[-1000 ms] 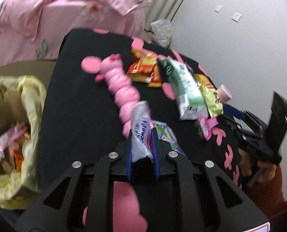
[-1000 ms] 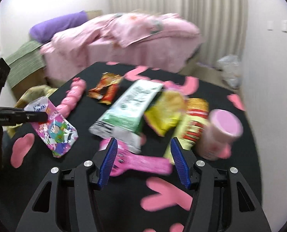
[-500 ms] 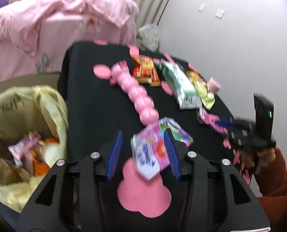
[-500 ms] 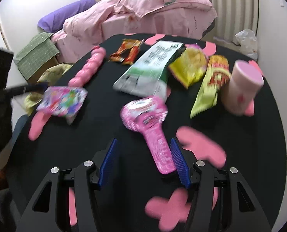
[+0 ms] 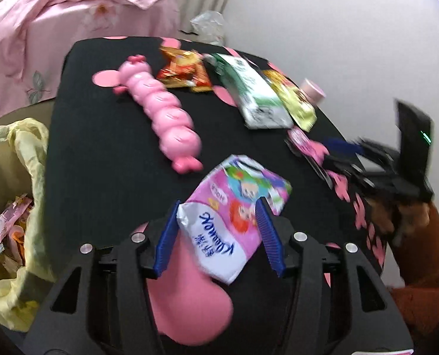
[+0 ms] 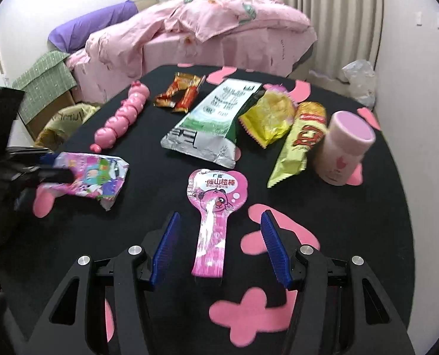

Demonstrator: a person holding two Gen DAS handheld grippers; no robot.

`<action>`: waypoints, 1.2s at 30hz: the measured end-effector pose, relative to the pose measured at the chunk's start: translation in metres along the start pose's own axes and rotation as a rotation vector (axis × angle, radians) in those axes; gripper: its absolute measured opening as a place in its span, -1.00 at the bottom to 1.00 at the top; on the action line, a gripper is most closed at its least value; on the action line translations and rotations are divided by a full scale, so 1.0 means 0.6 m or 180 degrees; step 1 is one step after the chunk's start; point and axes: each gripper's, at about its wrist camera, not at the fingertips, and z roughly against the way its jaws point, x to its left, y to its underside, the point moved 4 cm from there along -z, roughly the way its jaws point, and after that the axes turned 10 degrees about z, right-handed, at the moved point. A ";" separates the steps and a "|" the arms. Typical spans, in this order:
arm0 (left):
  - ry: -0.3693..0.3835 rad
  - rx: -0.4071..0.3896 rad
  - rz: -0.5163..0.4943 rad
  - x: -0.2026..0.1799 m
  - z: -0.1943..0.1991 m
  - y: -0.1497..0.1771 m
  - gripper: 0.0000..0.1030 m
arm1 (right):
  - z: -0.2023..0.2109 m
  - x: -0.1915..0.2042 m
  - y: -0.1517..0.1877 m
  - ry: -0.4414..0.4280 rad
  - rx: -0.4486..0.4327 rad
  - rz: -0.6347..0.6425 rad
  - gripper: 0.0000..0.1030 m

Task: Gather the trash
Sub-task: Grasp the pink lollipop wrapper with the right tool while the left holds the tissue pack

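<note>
A pink cartoon tissue pack lies on the black table between the wide-open fingers of my left gripper; it also shows in the right wrist view. My right gripper is open, its fingers on either side of the stem of a pink spoon-shaped wrapper. Further back lie red-orange wrappers, a green-white bag, yellow snack bags and a pink cup. A yellow trash bag with wrappers inside hangs off the table's left edge.
A pink caterpillar toy lies on the table's left side. A bed with pink bedding stands behind the table. A white plastic bag sits on the floor by the wall. A cardboard box stands by the bed.
My left gripper opened and let go of the tissue pack, which now lies flat on the table. My right gripper moved in over the pink spoon-shaped wrapper.
</note>
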 end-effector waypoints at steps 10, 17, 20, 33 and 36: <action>-0.0131 -0.0074 -0.0109 -0.006 0.027 0.014 -0.04 | -0.044 0.006 -0.025 -0.0059 0.0023 0.0129 -0.07; -0.0160 0.0061 -0.0284 -0.018 0.014 0.013 0.22 | -0.010 0.010 -0.013 -0.0130 -0.0076 0.0062 -0.08; -0.0272 0.0067 -0.0535 -0.033 0.006 0.007 0.22 | 0.007 0.000 0.001 -0.0102 -0.0122 -0.0075 -0.08; -0.0465 0.0220 -0.1177 -0.088 -0.011 0.042 0.22 | 0.028 -0.009 0.035 -0.0075 -0.0162 -0.0292 -0.08; -0.0436 0.0217 -0.1119 -0.087 -0.003 0.044 0.22 | 0.038 -0.006 0.035 -0.0027 -0.0200 -0.0280 -0.08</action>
